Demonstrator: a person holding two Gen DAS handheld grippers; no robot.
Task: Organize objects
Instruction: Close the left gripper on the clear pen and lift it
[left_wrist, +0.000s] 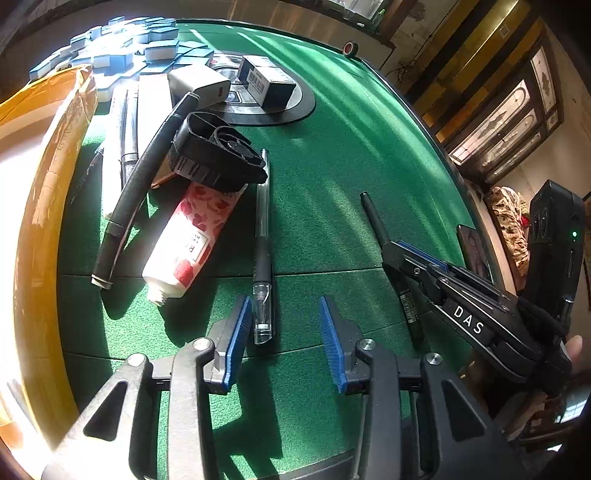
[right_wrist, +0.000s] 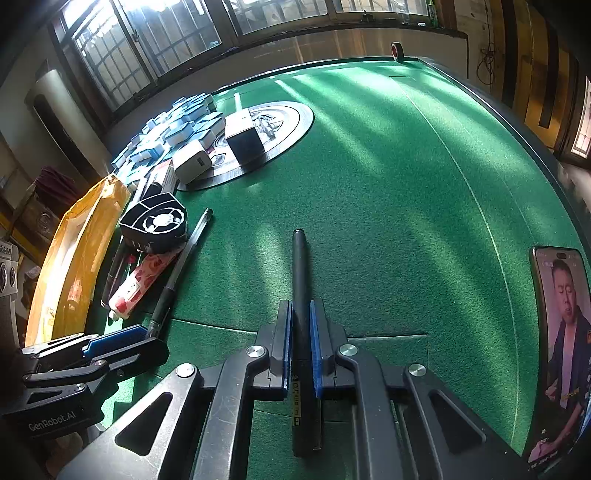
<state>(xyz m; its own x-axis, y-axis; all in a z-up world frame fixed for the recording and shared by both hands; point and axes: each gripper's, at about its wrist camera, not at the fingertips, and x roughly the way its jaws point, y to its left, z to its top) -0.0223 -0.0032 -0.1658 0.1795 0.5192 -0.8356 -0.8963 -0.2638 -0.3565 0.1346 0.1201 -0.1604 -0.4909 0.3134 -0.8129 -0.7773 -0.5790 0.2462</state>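
On the green table (left_wrist: 332, 155), left gripper (left_wrist: 284, 332) stands apart beside a clear pen (left_wrist: 263, 258); right gripper (right_wrist: 301, 343) is clamped on a black pen (right_wrist: 300, 273).

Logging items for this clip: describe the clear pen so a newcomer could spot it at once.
On the green table, look right of the pile beside the yellow envelope. The clear pen lies alone on the felt, right of the rose-print tube, its capped end between the open left gripper's pads. Only it has a see-through barrel; the right gripper holds an all-black pen.
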